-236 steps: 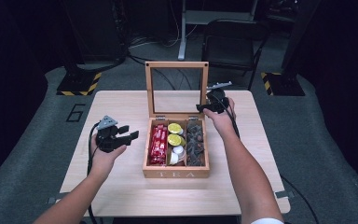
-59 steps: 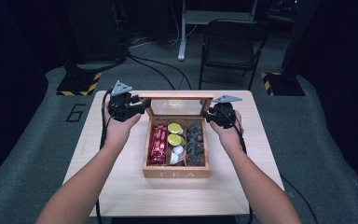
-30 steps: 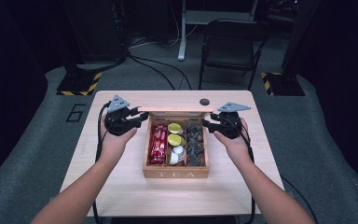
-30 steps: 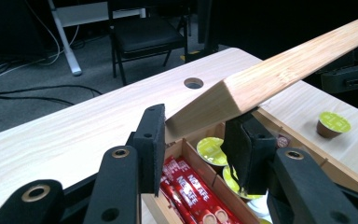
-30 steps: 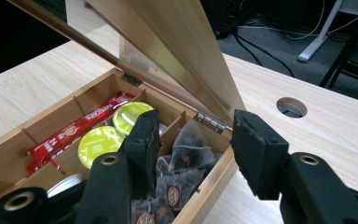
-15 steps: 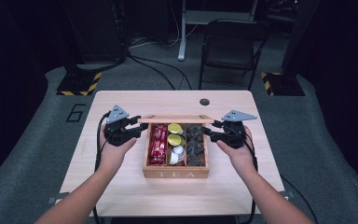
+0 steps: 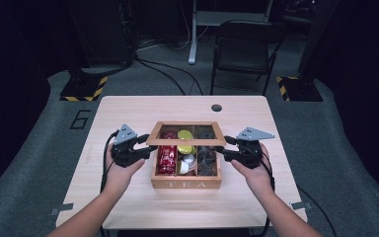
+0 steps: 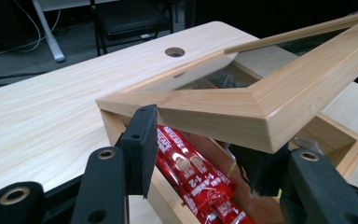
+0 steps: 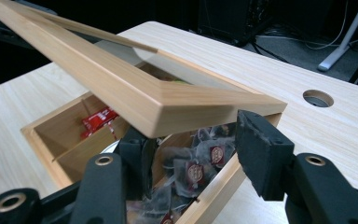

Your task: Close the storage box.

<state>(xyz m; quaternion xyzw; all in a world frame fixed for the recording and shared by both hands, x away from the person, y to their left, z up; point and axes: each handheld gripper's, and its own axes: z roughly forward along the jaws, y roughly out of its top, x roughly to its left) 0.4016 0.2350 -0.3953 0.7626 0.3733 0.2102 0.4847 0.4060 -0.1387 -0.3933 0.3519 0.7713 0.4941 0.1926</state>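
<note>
Two black grippers flanking glass-paned wooden lid over tea box, left gripper at nine o'clock, jaws just opening around its corner, right gripper at three o'clock, jaws parted around the other corner.

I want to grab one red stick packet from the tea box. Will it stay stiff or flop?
The red stick packets look thin and glossy, so one would probably bend and feel light. The shiny wrap may slip between pads. They lie packed together, so neighbours might lift too.
</note>
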